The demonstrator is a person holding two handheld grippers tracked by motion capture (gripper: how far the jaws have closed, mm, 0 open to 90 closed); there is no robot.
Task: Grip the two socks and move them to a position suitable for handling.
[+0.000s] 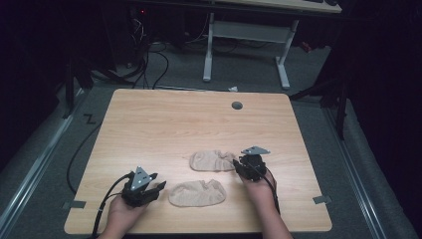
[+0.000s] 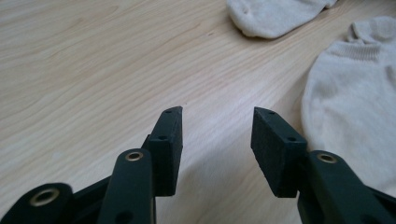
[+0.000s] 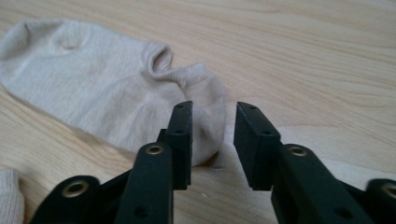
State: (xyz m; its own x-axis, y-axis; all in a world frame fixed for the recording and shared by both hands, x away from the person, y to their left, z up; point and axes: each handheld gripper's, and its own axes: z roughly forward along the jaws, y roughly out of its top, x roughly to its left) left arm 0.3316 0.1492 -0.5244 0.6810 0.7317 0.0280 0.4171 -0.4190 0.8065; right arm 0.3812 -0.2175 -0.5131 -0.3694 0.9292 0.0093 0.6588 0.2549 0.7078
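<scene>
Far sock: lies flat on the wooden table, right of centre, its long axis running left to right across the high view; the rounded toe points left and the cuff end points right, toward the right gripper.
Far sock, look: pale beige knit, short ankle cut, a little rumpled; in the right gripper view the ribbed opening is puckered into a fold near the heel.
Near sock: lies closer to the person, just below the far sock and apart from it, long axis also left to right, slightly tilted; which end is its cuff seems to be the right one, though the high view is too dim to be sure.
Near sock, look: same beige knit; in the left gripper view it appears cream, with a ribbed band at its upper edge.
Right gripper: held low at the far sock's right end, jaws parted; the heel end of the sock lies beside the left jaw and partly in the gap, with no pad pressing on it.
Left gripper: just left of the near sock, jaws wide apart over bare wood, nothing between them.
Hands: each gripper is held in a hand that comes in from the near edge.
</scene>
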